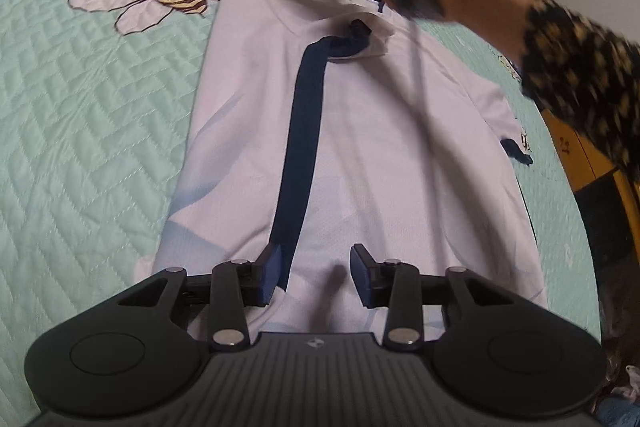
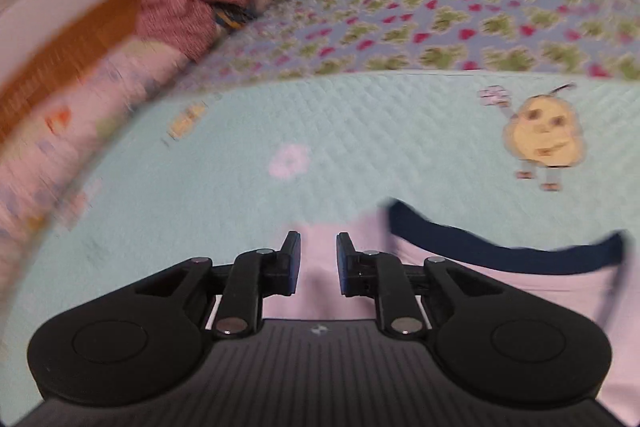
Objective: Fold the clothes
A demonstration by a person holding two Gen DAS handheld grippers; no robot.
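White shirt lies flat on the bed, left gripper fingers wide over its hem just beside the navy stripe, right gripper fingers narrow but empty over the collar end, likely lining up a fold.

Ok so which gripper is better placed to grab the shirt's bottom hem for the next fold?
Left. The left gripper hovers open right over the near hem of the white shirt, while the right gripper is up at the navy collar end.
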